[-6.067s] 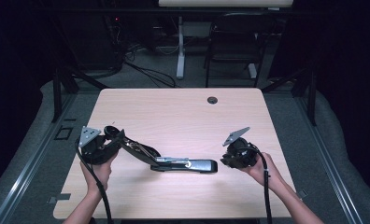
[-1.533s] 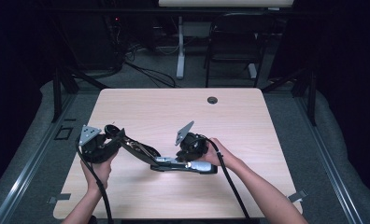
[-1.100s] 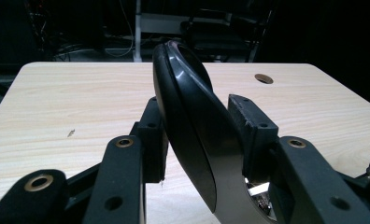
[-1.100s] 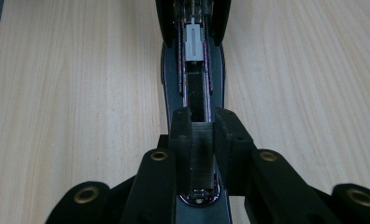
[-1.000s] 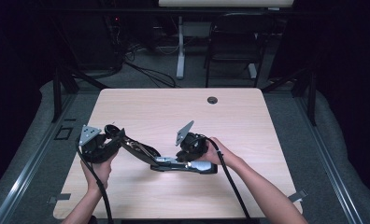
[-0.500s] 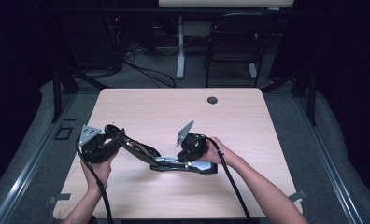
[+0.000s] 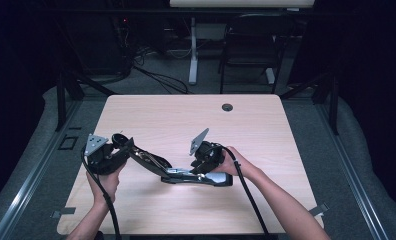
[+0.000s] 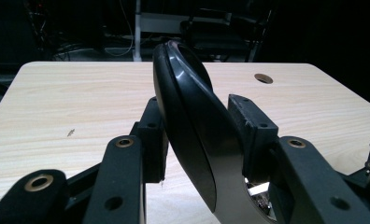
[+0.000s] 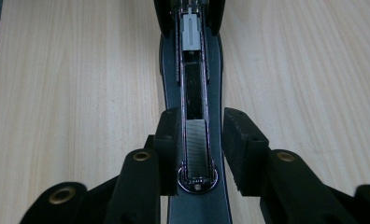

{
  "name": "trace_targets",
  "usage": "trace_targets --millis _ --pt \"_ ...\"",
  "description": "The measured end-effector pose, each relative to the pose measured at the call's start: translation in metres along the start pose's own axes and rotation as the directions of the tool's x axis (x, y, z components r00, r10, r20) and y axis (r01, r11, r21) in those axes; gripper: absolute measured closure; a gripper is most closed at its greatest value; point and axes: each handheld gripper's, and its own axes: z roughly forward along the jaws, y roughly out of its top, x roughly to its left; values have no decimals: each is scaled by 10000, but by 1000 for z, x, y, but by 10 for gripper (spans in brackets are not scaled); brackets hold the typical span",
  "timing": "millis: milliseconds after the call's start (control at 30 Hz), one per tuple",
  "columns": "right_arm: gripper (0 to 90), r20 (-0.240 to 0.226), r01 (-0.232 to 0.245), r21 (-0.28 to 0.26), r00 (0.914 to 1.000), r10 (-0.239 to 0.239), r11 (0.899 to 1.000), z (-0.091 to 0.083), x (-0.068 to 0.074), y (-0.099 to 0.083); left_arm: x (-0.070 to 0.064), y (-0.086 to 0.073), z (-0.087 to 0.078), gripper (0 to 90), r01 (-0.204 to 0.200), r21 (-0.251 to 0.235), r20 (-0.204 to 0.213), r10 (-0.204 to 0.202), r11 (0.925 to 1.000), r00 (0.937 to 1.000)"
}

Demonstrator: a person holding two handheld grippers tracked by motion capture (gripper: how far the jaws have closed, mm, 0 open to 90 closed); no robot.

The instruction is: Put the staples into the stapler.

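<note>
An opened stapler (image 7: 186, 170) lies toward the desk's (image 7: 186, 115) near edge, about midway between its left and right edges. In the high view its base (image 7: 206, 177) rests flat on the wood while its lid (image 7: 146, 157) slants up and away to the left, where the left claw (image 7: 123, 145) has it by the tip. The right claw (image 7: 203, 167) sits over the base, its grey plate tilted up toward the far edge. A round hole (image 7: 227, 107) lies near the far edge, well apart from everything.

The high view is too small to show how the jaws stand; the two gripper views settle that. In the left gripper view, the lid (image 8: 192, 135) rises as a curved black shell between the two pads, and the left claw (image 8: 197, 135) is closed on it, one pad pressed to each side. The hole (image 8: 263, 78) shows far off on the bare wood.

The right gripper view looks straight down the base (image 9: 192, 93), something the high view cannot give: the staple channel (image 9: 195, 135) lies open, with a row of staples at the near end and a grey pusher (image 9: 191, 32) farther along. The right claw (image 9: 195, 140) straddles the channel; its left pad touches the rail, while a narrow gap shows beside the right pad, so it is nearly closed about the base without clamping it.
</note>
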Motion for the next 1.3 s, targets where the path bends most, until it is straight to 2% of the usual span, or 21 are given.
trace_targets --millis 133,267,400,467,733,833,867,1000,1133,1300 --pt "604 199 -245 7 9995 244 9997 -7 3 0 0 0 0 603 13 -1 -18 -13 10000 10000" --pt "570 610 -668 -179 9958 678 9976 -19 8 -3 -1 0 0 604 11 -12 -31 -12 10000 10000" --pt "570 1030 -796 -215 9913 814 9966 -32 13 -5 -2 0 0 604 57 -57 -59 -57 10000 10000" --pt "574 1192 -968 -441 9877 1015 9943 -35 17 -8 -2 0 0 604 61 -53 -71 -61 10000 10000" --pt "627 1685 -1279 -280 9770 1308 9914 -48 30 -22 -2 0 0 604 60 -62 -77 -61 10000 10000" --pt "640 1788 -1596 -452 9699 1652 9861 -49 33 -29 -2 0 0 604 54 -47 -81 -54 10000 10000" --pt "644 1831 -1617 -269 9693 1639 9865 -51 34 -31 -2 0 0 604 53 -47 -80 -53 10000 10000" --pt "671 1907 -1904 -249 9628 1916 9814 -47 37 -40 -2 0 0 605 45 -47 -62 -45 10000 10000" --pt "703 1976 -1996 -178 9599 1991 9797 -43 39 -42 -3 2 0 605 -15 -38 -3 15 10000 10000" --pt "736 2049 -1874 -224 9606 1879 9820 -42 41 -37 -6 4 -1 605 -97 -34 164 97 9999 9998"
